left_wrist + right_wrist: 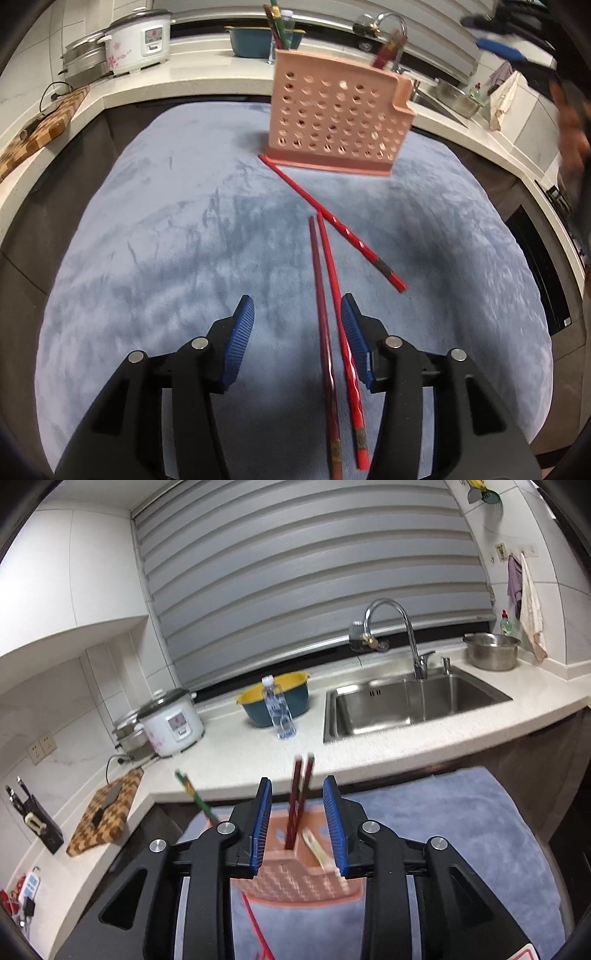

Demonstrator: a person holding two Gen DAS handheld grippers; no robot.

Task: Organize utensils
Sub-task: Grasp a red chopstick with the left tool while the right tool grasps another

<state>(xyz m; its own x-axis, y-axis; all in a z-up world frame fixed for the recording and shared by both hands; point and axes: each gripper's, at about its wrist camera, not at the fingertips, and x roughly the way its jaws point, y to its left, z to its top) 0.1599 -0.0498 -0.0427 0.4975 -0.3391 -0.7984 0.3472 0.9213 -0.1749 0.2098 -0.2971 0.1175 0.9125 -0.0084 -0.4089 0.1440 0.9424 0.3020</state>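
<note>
Left wrist view, from the left: at the edge, a checkered cutting board point(40, 125); beside it, against the tiled wall, a white rice cooker point(138, 40). In front, a grey-blue cloth point(147, 240) covering the surface. Low in the middle, the left hand-held gripper point(296, 299), blue pads spread apart and pressing on nothing. In the gap, toward its right side, two chopsticks flat on the cloth: a dark red chopstick point(321, 302) and, just right of it, a bright red chopstick point(334, 280) running close along the right pad; contact there not clear. Farther up, a third red chopstick point(332, 221) slanting from the foot of the holder down to the right. Upright at the far edge of the cloth, a pink perforated holder point(332, 122) with several chopsticks standing in it. Top right, blurred, the right hand-held gripper point(506, 51) above the holder, and below it a blurred hand point(570, 122).

Right wrist view, from the left: cutting board and rice cooker again, then a green chopstick point(195, 794) leaning left out of the holder. In the middle, the right hand-held gripper with pads parted, directly over the holder. Seen in the gap, a pair of dark red chopsticks point(301, 794) standing in the holder, touching neither pad. Behind, a water bottle point(279, 712) in front of a yellow-rimmed basin point(291, 705); to the right, a steel sink point(406, 709) and a metal bowl point(491, 651).
</note>
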